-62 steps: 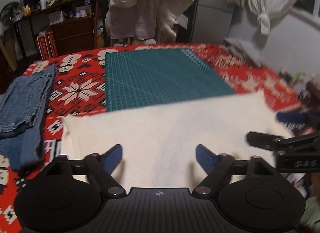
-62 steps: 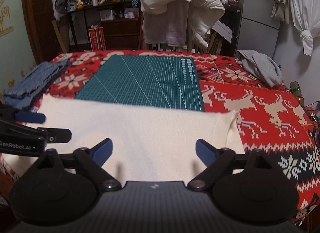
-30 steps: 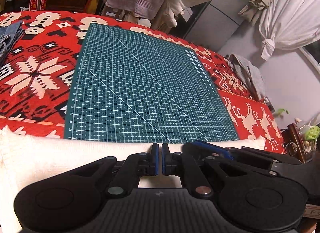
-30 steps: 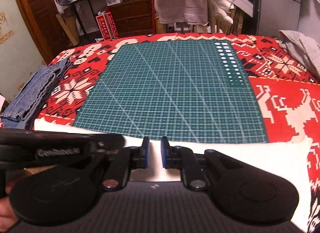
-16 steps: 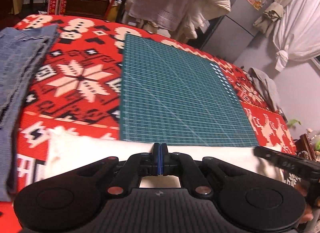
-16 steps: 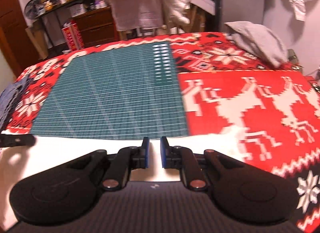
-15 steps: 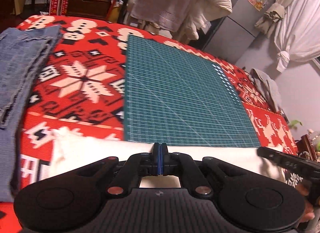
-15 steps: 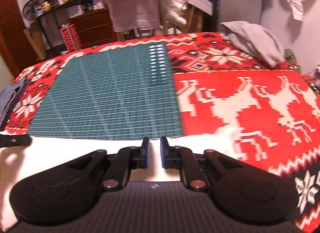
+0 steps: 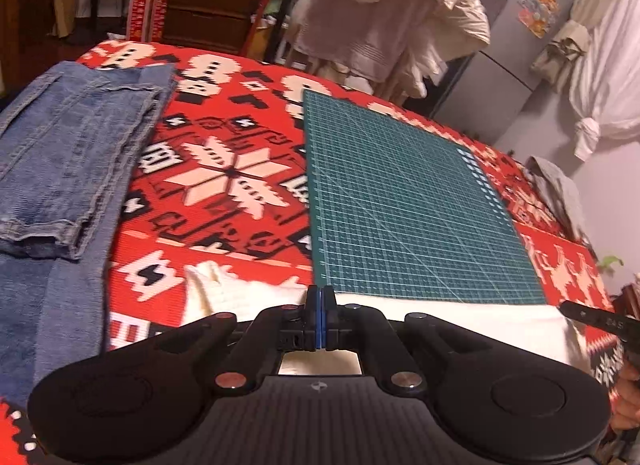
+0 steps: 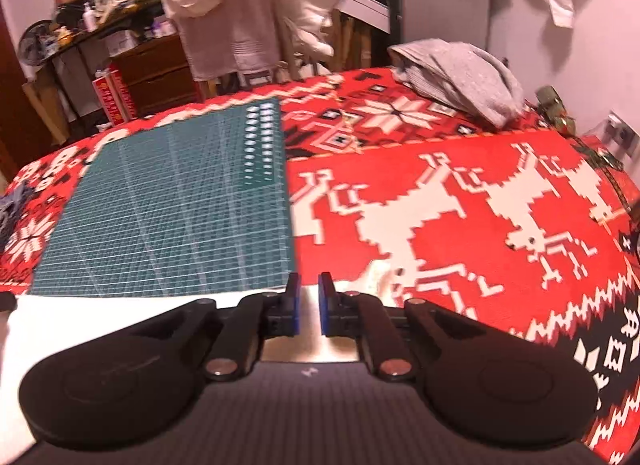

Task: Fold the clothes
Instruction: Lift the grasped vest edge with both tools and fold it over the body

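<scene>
On a bench under a red patterned cloth (image 9: 224, 169), two hand-held tools grip the near edge of a cream garment (image 9: 460, 317).

Left wrist view: the left tool (image 9: 320, 321) is fully closed, its blue pads pressed together on the cream garment's edge, which lies along the near side of a green cutting mat (image 9: 400, 201). Folded blue jeans (image 9: 60, 161) lie well to the left. The right tool's black tip shows at far right.
Right wrist view: the right tool (image 10: 309, 309) is nearly closed, a narrow gap between its pads with cream fabric in it. A grey garment (image 10: 460, 77) sits at the bench's far right corner.
</scene>
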